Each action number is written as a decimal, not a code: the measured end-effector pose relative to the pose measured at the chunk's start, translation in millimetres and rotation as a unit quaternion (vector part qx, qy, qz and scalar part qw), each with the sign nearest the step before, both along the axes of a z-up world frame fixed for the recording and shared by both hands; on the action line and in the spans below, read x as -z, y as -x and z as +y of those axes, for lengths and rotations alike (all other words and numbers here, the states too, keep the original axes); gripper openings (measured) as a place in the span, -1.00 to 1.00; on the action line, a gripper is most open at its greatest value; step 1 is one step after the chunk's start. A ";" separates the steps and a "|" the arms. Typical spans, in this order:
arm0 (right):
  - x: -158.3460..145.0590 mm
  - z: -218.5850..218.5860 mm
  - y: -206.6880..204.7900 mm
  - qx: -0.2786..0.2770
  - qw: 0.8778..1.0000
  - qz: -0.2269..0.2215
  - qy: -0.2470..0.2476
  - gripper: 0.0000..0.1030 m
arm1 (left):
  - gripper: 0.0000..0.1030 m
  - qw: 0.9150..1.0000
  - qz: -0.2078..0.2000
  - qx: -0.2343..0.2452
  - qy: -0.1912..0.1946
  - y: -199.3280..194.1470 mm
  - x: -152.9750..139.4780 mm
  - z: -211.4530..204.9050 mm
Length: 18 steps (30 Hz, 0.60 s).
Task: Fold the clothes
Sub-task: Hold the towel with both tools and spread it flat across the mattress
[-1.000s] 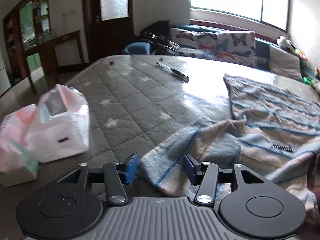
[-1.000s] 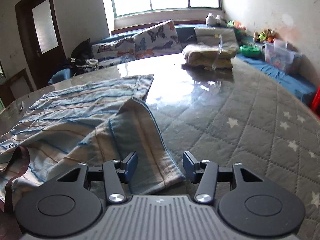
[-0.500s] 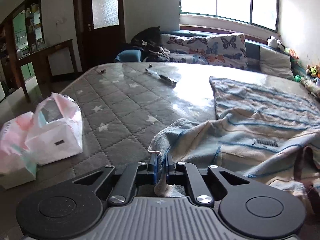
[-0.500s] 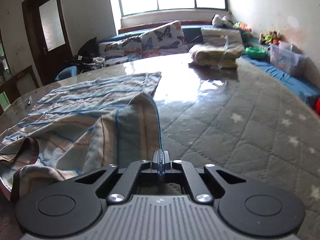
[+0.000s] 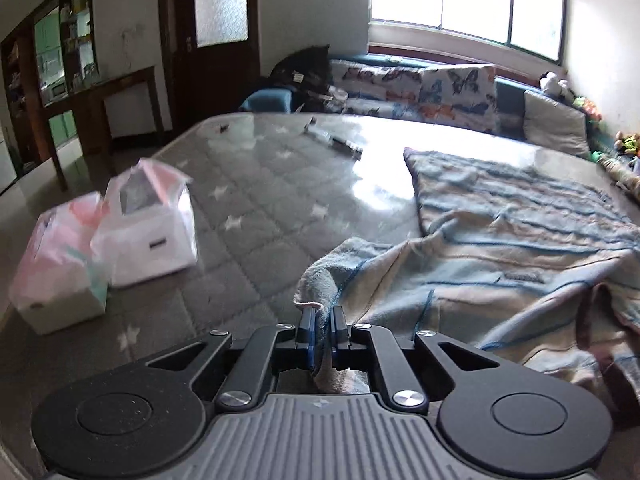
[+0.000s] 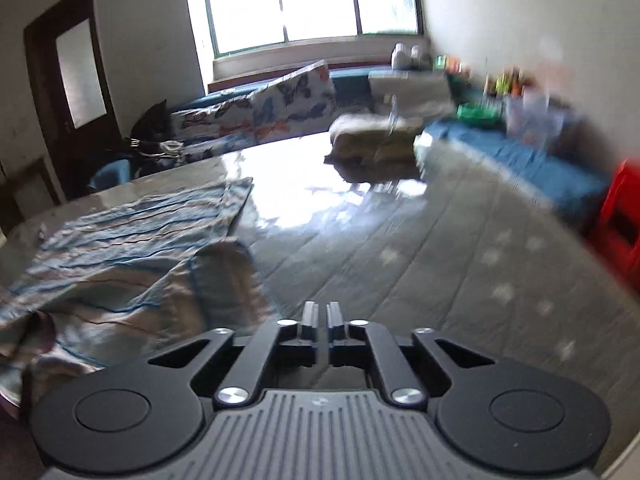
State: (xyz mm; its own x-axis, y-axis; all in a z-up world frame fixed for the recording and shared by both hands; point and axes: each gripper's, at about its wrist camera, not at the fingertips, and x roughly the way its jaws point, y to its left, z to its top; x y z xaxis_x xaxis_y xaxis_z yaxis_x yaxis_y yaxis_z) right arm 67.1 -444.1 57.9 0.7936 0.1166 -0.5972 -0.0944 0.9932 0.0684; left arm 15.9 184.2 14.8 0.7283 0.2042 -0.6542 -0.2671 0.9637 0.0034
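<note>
Since the frame half a second earlier, both grippers had lifted and the right view had blurred with motion; a second earlier both had stood open beside the cloth

Left gripper (image 5: 322,316): clamped on a bunched corner of the cloth (image 5: 516,248), fabric pinched between the blue pads and hanging down below them, a rolled fold rising just above the fingertips

Right gripper (image 6: 321,312): fingers drawn nearly together with a narrow gap; whether any fabric sat between them could not be told, as the cloth's raised fold (image 6: 224,268) lay just to their left

Cloth: blue-and-cream striped, spread over the near half of the mattress (image 5: 256,200), far part flat, near edge rumpled and lifted toward the grippers

Mattress: grey quilted, white stars, glossy cover

Bags (image 5: 108,236): two pink-and-white plastic bags with boxes, at the mattress's near left edge

Folded pile (image 6: 376,140): at the far edge of the mattress, well apart from the cloth

Butterfly cushions (image 5: 456,88): along the far edge, under the window (image 5: 464,0)
</note>
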 end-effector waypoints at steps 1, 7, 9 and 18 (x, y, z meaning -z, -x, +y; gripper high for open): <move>3.4 1.4 -2.6 -0.004 1.000 0.005 -0.005 -0.44 | -0.85 1.000 -0.001 -0.002 0.003 2.1 1.3 -0.4; 23.7 9.9 -18.2 -0.028 0.998 0.036 -0.038 -0.19 | -0.85 1.000 0.006 -0.010 0.001 8.7 5.8 -3.4; 27.3 14.4 -20.4 -0.036 0.998 0.044 -0.040 -0.39 | -0.85 1.000 0.008 -0.015 0.002 10.9 6.8 -4.0; 4.1 6.2 1.9 -0.026 1.000 0.006 -0.008 -0.98 | -0.85 1.000 0.016 -0.023 -0.002 15.1 5.5 -10.5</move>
